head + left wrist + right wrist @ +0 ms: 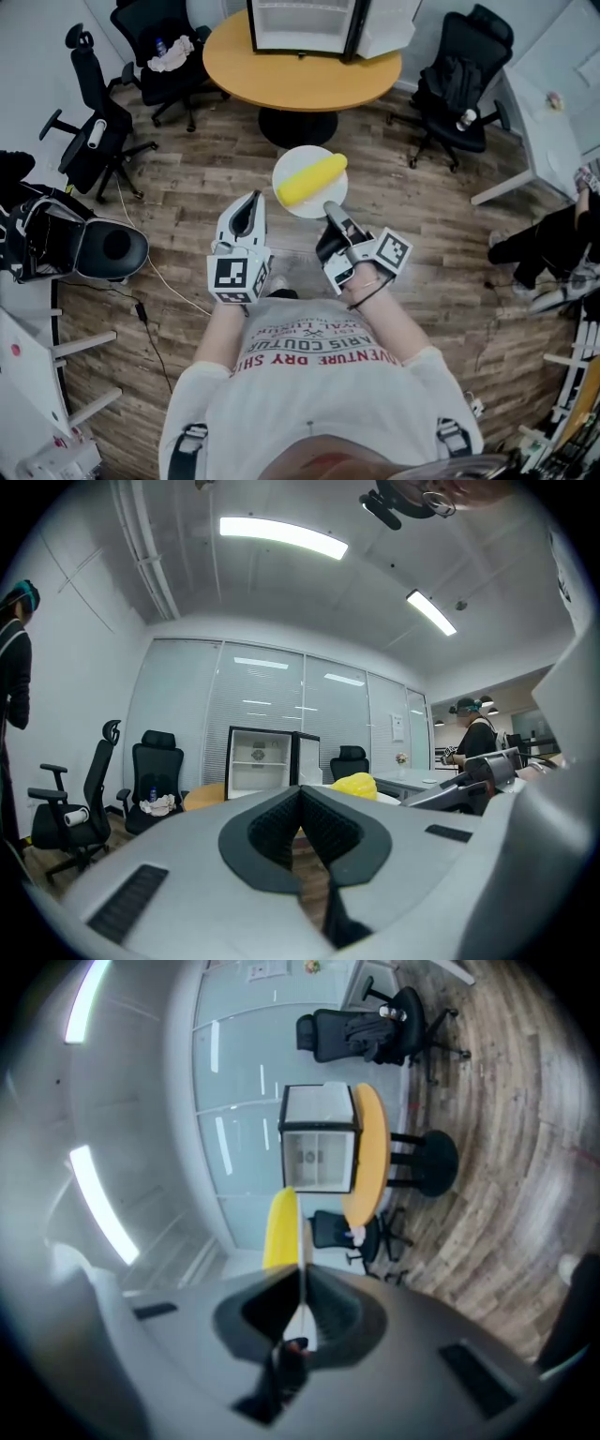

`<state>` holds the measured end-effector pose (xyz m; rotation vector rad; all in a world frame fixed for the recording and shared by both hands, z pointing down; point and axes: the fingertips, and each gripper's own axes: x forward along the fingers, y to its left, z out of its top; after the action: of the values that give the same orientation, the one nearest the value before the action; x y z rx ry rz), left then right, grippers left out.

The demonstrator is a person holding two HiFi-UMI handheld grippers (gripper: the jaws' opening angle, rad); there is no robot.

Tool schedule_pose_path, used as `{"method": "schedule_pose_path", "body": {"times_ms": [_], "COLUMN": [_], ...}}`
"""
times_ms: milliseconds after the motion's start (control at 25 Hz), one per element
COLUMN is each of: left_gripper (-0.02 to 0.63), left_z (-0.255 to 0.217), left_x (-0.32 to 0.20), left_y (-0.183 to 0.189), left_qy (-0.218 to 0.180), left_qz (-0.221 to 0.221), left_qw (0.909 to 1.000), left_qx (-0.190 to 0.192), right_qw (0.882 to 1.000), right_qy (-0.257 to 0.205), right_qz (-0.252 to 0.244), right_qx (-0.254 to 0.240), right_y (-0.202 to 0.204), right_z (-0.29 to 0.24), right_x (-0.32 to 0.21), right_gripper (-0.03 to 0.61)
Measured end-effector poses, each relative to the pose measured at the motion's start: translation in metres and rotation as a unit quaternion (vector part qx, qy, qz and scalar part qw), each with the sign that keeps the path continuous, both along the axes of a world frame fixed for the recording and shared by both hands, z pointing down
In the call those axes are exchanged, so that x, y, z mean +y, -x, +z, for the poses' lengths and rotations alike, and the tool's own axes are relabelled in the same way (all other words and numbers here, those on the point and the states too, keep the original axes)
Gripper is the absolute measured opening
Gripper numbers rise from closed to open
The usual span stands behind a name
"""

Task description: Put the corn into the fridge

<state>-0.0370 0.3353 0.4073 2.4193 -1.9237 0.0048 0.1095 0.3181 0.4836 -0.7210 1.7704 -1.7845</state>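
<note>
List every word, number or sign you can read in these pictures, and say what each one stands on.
"ARIS COUTUR": on the shirt, seen upside down, ends cut off.
"VENTURE DRY SH": on the same shirt, next line, ends cut off.
Smaller print on the shirt: too small to read.
Cubes: black square patterns only, no words.
Sheet on the glass wall: too small to read.

Pretty clearly an office, meeting-corner vibe: black swivel chairs (450,84) ringed around a round wooden table (234,66) with a mini fridge (300,23) at its far edge. There's a white desk (544,131) off to the right, plus glass partition walls (187,705), strip ceiling lights (281,536) and a wood-plank floor (187,197).
</note>
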Motion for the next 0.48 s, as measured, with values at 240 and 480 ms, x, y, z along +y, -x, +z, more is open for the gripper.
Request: {"method": "schedule_pose_path", "body": {"times_ms": [240, 480], "left_gripper": [0.028, 0.028], "left_z": [-0.002, 0.010], "left_x": [-0.045, -0.076], "left_y": [0.053, 0.082], "left_qy": [-0.002, 0.011], "left_qz": [0.019, 0.028], "left_qw": [0.9998, 0.9995], "left_qx": [-0.003, 0.003], "right_qw": [1.000, 0.999], "right_qy": [0.000, 0.012], "right_qz": [0.026, 0.036], "right_qx": [-0.006, -0.003], "right_y": [0.046, 0.072], "right_z": [0.001, 0.008], "right_x": [-0.037, -0.066], "right_gripper": [0.041, 0.041]}}
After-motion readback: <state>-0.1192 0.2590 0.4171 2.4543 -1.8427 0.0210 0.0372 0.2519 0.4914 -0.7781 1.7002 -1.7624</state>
